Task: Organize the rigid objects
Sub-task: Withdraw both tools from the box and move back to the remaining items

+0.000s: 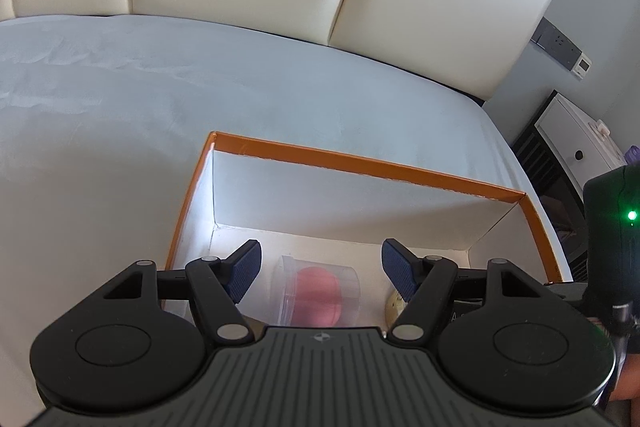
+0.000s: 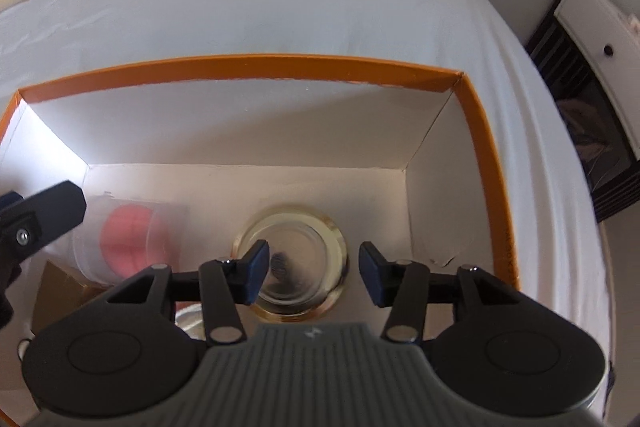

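Your left gripper [image 1: 321,271] stands apart — the clear container with a pink ball [image 1: 316,291] lies below, between its fingers, untouched. Your right gripper [image 2: 313,273] likewise gapes above the glass jar [image 2: 294,259]. Both rest inside the orange-rimmed box [image 2: 256,63].

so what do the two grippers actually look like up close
Both look the same. The left gripper and the right gripper each have a grey ribbed body with a small round emblem, two black round discs, black linkage arms with silver pins, and dark blue ridged pads. In the left wrist view, the other unit's dark housing shows a green light. No cables or sleeves show.
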`<state>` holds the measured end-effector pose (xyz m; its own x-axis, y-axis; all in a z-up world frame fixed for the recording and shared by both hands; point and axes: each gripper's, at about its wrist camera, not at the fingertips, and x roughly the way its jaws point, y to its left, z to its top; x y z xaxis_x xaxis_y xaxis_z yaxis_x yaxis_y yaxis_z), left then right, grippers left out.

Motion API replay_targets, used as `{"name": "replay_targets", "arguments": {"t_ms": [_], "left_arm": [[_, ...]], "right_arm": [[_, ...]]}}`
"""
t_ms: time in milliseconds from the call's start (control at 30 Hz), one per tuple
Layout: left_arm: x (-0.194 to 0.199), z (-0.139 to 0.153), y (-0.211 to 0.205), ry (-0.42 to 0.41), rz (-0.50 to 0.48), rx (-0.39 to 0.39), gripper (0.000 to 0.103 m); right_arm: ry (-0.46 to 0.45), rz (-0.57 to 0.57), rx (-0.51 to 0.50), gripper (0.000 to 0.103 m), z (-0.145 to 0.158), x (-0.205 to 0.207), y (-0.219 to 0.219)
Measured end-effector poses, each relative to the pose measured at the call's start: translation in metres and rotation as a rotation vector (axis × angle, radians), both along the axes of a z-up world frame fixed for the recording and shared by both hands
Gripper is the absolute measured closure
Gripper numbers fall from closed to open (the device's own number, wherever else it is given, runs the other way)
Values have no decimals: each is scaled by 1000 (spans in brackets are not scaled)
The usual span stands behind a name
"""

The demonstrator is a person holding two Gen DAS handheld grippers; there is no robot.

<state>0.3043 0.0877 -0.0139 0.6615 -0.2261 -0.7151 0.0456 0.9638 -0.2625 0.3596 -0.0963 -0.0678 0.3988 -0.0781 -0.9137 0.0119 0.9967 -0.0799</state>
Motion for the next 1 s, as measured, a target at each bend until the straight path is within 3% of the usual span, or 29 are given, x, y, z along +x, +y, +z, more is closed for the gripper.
{"name": "replay_targets", "arguments": {"t_ms": [233, 467, 633, 1000], "left_arm": [[-9, 10, -6, -51, -12, 2, 22], [-36, 35, -15, -215, -30, -12, 22], [-61, 45, -24, -288, -63, -7, 24], [-106, 57, -53, -340, -116, 44, 24]], "right_arm": [[-80, 39, -4, 53, 21, -18, 1], [-242, 124, 42, 53, 53, -62, -6], [-336, 144, 75, 51, 64, -95, -21], [-559, 231, 159, 51, 80, -169, -41]]}}
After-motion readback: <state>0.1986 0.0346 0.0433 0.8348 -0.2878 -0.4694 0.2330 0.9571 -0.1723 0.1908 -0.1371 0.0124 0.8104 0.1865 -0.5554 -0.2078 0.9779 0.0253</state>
